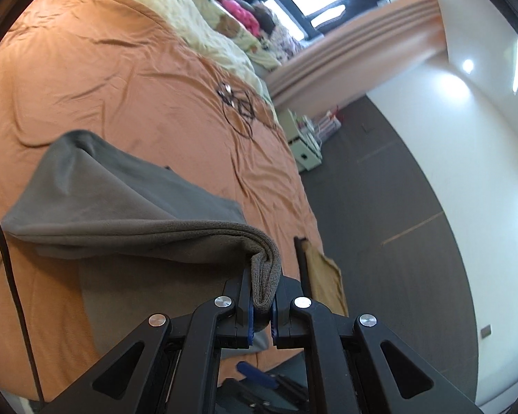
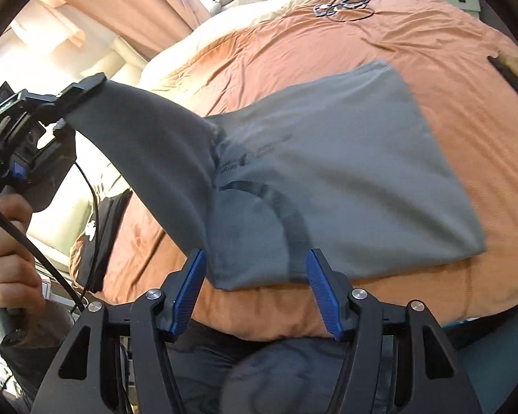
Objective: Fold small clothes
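Right hand-held gripper (image 2: 255, 289) gapes empty — left hand-held gripper (image 2: 86, 84) lifts the grey garment (image 2: 345, 179).

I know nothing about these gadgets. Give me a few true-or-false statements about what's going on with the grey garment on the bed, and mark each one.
1. The left gripper is clamped on a folded edge of the grey garment. True.
2. The right gripper is shut tight on the garment. False: its jaws stand open, nothing pinched.
3. The garment lies on an orange bedspread. True.
4. The garment lies completely flat. False: one part is lifted off the bed by the left gripper.
5. The bedspread is blue. False: it is orange.
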`<state>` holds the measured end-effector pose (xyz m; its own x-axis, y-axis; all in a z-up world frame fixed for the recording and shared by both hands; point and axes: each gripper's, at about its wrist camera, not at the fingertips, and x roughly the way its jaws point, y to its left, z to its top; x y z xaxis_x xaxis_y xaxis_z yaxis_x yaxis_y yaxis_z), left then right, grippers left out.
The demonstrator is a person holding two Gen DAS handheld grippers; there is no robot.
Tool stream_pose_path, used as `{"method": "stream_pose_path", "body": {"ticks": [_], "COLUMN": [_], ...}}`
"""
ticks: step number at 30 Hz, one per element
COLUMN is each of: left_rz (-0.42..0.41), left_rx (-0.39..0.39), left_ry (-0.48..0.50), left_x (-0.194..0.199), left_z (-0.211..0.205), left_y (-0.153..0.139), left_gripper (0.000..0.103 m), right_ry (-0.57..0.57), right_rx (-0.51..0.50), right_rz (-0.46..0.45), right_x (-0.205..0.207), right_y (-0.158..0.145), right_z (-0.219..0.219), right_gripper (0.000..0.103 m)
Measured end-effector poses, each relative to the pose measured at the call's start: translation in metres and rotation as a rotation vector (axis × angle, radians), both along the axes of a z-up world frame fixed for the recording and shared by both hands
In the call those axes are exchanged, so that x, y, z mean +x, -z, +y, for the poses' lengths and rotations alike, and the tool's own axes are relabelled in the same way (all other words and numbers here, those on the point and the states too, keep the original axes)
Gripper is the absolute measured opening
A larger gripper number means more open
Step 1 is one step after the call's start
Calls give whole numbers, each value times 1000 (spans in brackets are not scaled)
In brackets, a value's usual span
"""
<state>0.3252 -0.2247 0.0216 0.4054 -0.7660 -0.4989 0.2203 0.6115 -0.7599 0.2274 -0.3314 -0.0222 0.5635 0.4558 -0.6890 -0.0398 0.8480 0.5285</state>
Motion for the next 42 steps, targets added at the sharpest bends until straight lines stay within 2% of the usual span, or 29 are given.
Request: {"method": "stream_pose_path", "body": {"ticks": [5, 12, 21, 24, 25, 26, 28, 29, 37, 40, 42], "left_rz": [10, 40, 103, 132, 149, 162, 162, 155, 166, 184, 199], "left_rx": [23, 78, 116, 141, 126, 105, 95, 106, 198, 229, 249], "left_ry": [70, 160, 274, 322, 340, 353, 341, 324, 186, 136, 104], "left_x": [-5, -7, -14, -16, -15, -16, -16, -15, -4, -3, -3], "left_z": [-32, -78, -134, -150, -151, -151, -145, -140, -71, -45, -31], "left_y": [5, 27, 61, 73, 78, 81, 85, 85, 100, 109, 116], "left_gripper": [6, 6, 6, 16, 28, 41, 56, 59, 59, 59, 59], "right_ry": [55, 134, 163, 167, 167, 164, 153, 147, 48, 4, -35], "right_rx": [-6, -27, -31, -17, -14, -12, -20, -25, -126, -193, -239], "right_rz": [-6, 17, 67, 80, 86, 94, 106, 106, 76, 60, 52], "right_x": [-19, -43, -54, -53, -50, -47, -43, -40, -12, 2, 10], "right_y": [-2, 7, 12, 17, 20, 24, 28, 29, 21, 17, 17], "right_z": [-26, -61, -76, -76, -78, -80, -81, -80, -63, -53, -45], "right_gripper": [58, 58, 58, 58, 58, 58, 58, 58, 58, 58, 52]}}
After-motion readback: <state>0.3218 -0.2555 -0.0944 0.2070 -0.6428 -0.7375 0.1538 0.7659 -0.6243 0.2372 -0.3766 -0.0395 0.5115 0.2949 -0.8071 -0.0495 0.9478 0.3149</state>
